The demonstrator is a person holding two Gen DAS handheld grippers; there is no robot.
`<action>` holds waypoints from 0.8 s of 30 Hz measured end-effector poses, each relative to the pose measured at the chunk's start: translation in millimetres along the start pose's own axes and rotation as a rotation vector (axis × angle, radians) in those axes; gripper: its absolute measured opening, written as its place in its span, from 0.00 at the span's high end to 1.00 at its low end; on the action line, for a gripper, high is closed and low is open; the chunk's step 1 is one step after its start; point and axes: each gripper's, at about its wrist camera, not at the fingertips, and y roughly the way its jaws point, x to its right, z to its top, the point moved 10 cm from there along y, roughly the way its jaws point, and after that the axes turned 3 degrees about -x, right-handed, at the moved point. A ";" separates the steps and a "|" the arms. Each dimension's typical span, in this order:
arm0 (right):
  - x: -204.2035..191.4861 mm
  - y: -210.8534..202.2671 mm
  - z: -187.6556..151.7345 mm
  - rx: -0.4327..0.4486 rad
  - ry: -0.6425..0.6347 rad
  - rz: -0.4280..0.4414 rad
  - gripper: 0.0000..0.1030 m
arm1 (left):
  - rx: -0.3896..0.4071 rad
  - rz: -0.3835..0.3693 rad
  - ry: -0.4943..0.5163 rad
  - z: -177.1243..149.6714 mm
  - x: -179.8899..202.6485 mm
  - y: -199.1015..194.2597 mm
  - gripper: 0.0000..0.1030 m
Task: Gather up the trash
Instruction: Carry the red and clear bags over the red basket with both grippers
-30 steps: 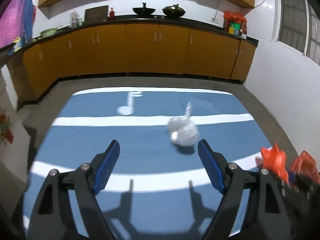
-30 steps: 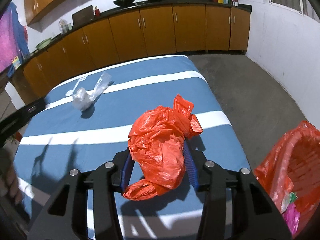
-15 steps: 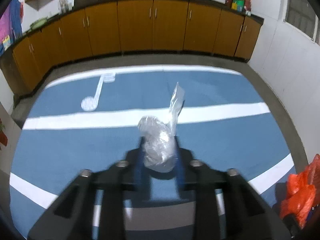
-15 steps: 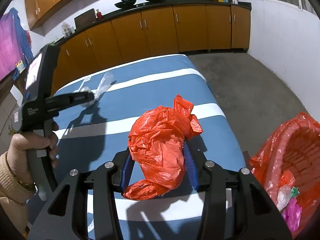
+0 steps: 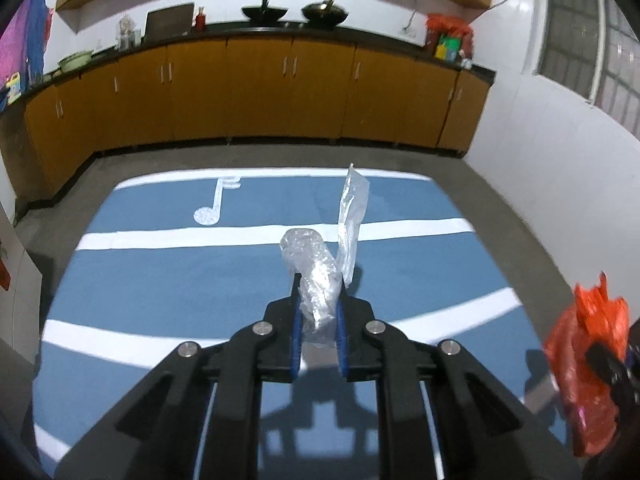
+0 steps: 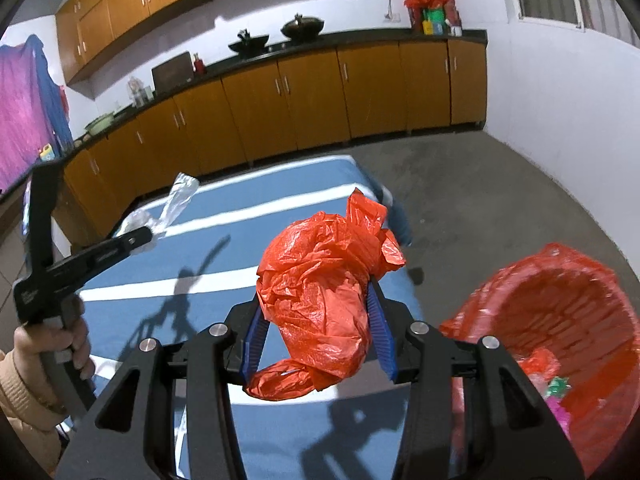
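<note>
A crumpled clear plastic bag (image 5: 308, 252) sits between the blue pads of my left gripper (image 5: 318, 284), whose jaws are closing and press on it. It hangs a little above the blue striped tablecloth (image 5: 160, 272), its loose tail sticking up. In the right wrist view the same left gripper (image 6: 136, 236), held by a hand (image 6: 68, 344), carries the clear bag (image 6: 176, 200) at the left. My right gripper (image 6: 316, 300) is shut on a crumpled orange plastic bag (image 6: 320, 280), held above the table's right edge. That orange bag (image 5: 584, 360) also shows at the right of the left wrist view.
A red basket lined with orange plastic (image 6: 560, 292) stands on the floor right of the table, with several scraps inside. A white music-note print (image 5: 212, 208) marks the cloth. Orange cabinets (image 5: 280, 96) line the far wall. Grey floor (image 6: 480, 208) lies between.
My left gripper closed on the clear bag and lifted it off the cloth. My right gripper rose with the orange bag, and the basket now looms larger at the right.
</note>
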 end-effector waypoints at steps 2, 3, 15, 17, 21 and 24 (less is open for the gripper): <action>6.3 -16.9 3.0 0.027 -0.003 -0.015 0.55 | 0.015 -0.023 0.011 -2.1 14.0 -20.3 0.86; 10.2 -26.7 4.5 0.043 -0.006 -0.028 0.55 | 0.019 -0.034 0.015 -3.4 19.4 -28.5 0.86; 59.1 -109.7 -7.1 0.143 0.003 -0.140 0.55 | 0.074 -0.175 0.117 -23.7 110.8 -119.3 0.86; 68.4 -121.6 -10.9 0.153 0.012 -0.160 0.55 | 0.082 -0.197 0.134 -28.5 125.6 -129.8 0.86; 84.4 -140.0 -16.9 0.172 0.028 -0.199 0.55 | 0.081 -0.242 0.155 -37.2 149.9 -143.5 0.86; 91.5 -147.0 -19.3 0.180 0.044 -0.214 0.55 | 0.079 -0.271 0.175 -44.2 167.4 -152.1 0.86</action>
